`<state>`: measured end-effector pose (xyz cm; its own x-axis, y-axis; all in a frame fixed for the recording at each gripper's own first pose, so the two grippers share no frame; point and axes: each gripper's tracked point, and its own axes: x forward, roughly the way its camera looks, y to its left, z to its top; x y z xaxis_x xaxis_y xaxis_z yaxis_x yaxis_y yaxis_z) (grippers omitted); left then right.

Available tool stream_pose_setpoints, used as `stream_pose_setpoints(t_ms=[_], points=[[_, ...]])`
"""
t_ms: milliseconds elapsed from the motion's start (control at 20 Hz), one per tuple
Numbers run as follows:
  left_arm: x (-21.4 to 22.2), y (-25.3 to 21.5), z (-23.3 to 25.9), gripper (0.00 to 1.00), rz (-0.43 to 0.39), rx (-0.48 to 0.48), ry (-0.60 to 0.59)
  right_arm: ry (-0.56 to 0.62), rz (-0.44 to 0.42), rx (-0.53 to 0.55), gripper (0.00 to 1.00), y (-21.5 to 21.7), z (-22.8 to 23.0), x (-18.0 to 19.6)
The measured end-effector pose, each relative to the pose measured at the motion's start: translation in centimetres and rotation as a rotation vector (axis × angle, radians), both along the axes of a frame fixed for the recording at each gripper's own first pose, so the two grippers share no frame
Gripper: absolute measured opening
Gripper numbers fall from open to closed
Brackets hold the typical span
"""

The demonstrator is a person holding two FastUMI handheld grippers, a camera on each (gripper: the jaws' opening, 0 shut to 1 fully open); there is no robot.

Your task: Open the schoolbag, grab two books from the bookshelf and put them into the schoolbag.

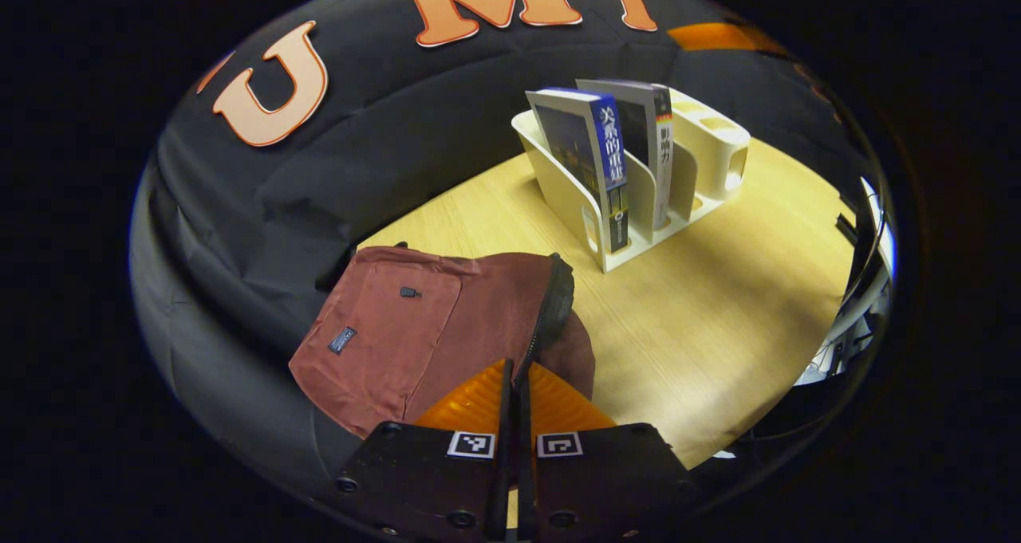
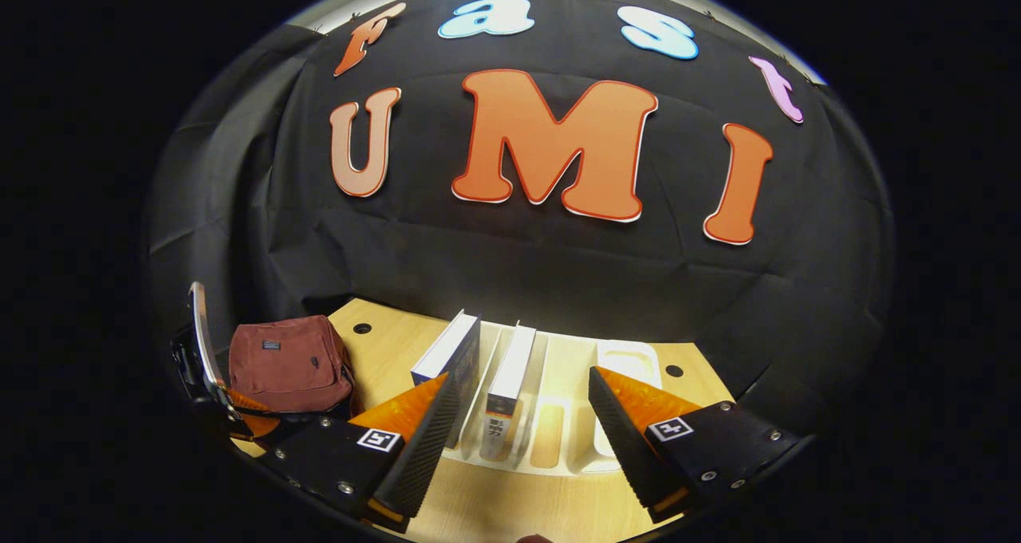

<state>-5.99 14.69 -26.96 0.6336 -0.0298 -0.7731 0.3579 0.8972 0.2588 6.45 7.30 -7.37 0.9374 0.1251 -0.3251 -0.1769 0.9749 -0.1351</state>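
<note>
Schoolbag (image 1: 415, 328) beneath closed left tongs (image 1: 514, 383); right tongs (image 2: 518, 439) spread before the books (image 2: 510, 375).

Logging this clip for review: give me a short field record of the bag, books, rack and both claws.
schoolbag: dark red schoolbag lying on the wooden table
books: two books standing upright in the white bookshelf, none in the bag
left claw: left claw shut, tips at the bag's zipper edge
right claw: right claw open, above the shelf facing the books
</note>
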Motion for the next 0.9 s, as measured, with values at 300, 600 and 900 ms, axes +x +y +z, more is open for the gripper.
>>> stream_pose_setpoints(t_ms=[300, 600, 900], points=[[3.3, 2.5, 5.4, 0.05, -0.032, -0.04, -0.06, 0.129, 0.051, -0.041, 0.97, 4.1, -0.2, 2.0], [5.9, 5.5, 8.4, 0.05, -0.044, -0.081, -0.086, 0.243, 0.058, -0.1, 0.97, 5.7, -0.4, 4.7], [7.6, 7.1, 9.9, 0.05, -0.053, -0.116, -0.115, 0.492, 0.059, -0.035, 0.97, 8.1, -1.9, 6.3]])
